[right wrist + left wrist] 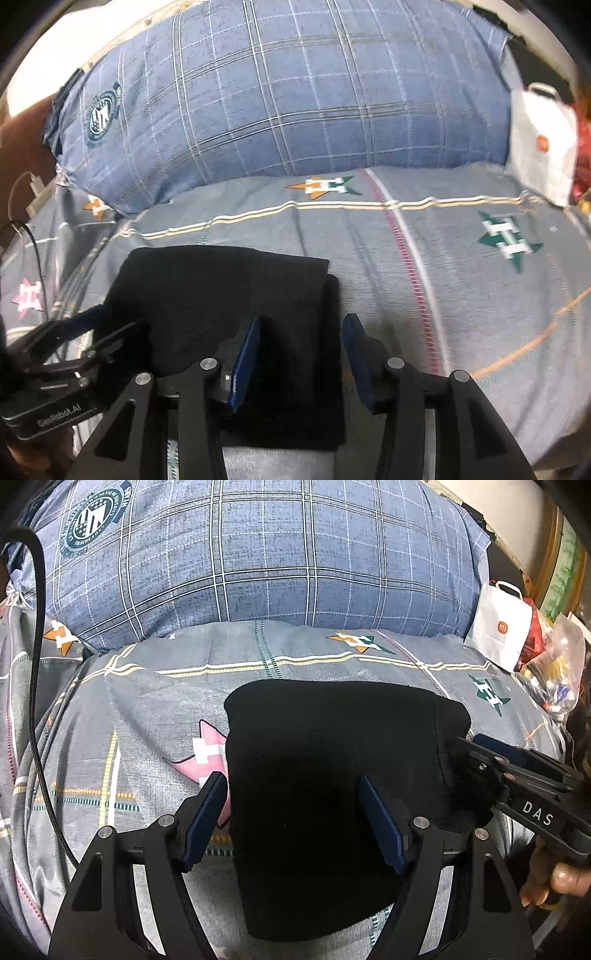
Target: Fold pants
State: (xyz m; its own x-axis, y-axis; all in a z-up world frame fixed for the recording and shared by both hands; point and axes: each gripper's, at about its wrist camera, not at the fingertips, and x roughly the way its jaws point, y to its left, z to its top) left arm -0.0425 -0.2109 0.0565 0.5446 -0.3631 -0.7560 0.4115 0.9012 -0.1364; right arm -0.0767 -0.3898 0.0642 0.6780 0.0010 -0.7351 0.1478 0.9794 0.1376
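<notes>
Black folded pants (332,775) on bed (147,709). Left tool (293,819) spread, empty. Right tool (301,363) opening, straddling pants' 3 o'clock edge, pinching nothing. Pink star (207,753) clear only in left view.

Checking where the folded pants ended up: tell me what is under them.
The black pants lie folded on a grey patterned bedsheet. A pink star print on the sheet disappears under their left edge. What else lies beneath is covered.
</notes>
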